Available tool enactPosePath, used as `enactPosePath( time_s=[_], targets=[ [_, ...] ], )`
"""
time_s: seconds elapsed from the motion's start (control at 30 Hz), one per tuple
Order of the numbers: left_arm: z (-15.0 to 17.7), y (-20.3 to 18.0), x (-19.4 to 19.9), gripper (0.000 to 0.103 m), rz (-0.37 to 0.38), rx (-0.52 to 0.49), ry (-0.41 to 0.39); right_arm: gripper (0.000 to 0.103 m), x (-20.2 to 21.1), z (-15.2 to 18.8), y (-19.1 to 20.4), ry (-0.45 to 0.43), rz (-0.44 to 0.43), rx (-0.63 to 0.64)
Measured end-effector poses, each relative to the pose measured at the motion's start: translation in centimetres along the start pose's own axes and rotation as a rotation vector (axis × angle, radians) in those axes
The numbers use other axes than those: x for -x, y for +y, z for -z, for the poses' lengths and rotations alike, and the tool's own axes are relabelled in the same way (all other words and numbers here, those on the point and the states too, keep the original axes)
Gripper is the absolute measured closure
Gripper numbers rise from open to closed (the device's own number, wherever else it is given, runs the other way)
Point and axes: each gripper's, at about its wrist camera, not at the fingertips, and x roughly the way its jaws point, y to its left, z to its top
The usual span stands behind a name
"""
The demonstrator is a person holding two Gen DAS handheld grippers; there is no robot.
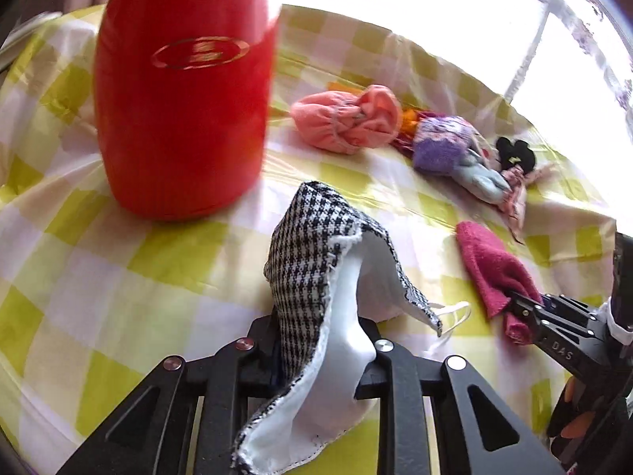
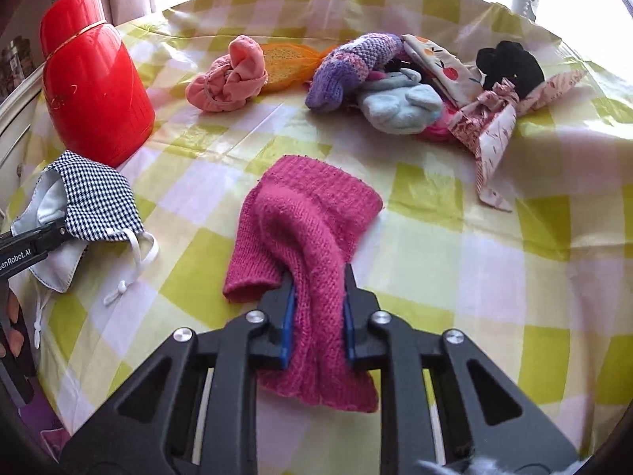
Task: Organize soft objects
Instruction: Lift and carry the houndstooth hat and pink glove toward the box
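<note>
My left gripper (image 1: pixel 322 346) is shut on a black-and-white houndstooth face mask (image 1: pixel 312 253) with a white lining, held just above the checked tablecloth. It also shows at the left of the right wrist view (image 2: pixel 95 198). My right gripper (image 2: pixel 318 316) is shut on a magenta knitted piece (image 2: pixel 304 221) that drapes forward onto the cloth; it shows too in the left wrist view (image 1: pixel 494 269). A pile of soft things lies at the far side: a pink cloth bundle (image 2: pixel 229 75), a purple knitted mitten (image 2: pixel 348 67), a light blue mitten (image 2: pixel 399 109), a black plush piece (image 2: pixel 508 65).
A tall red flask (image 1: pixel 182 91) stands close ahead-left of the left gripper, also in the right wrist view (image 2: pixel 93 79). A yellow-and-white checked tablecloth (image 2: pixel 474 261) covers the table. An orange mesh piece (image 2: pixel 289 61) and a pink patterned bow (image 2: pixel 494 126) lie in the pile.
</note>
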Motion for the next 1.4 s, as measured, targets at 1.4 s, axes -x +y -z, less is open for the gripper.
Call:
enactPosePath(
  time_s=[1.4],
  targets=[
    [1.2,-10.1,17.1,0.078,-0.04,-0.247,-0.439,0.08,24.2,3.5,0.7,-0.592,-0.014,-0.067]
  ],
)
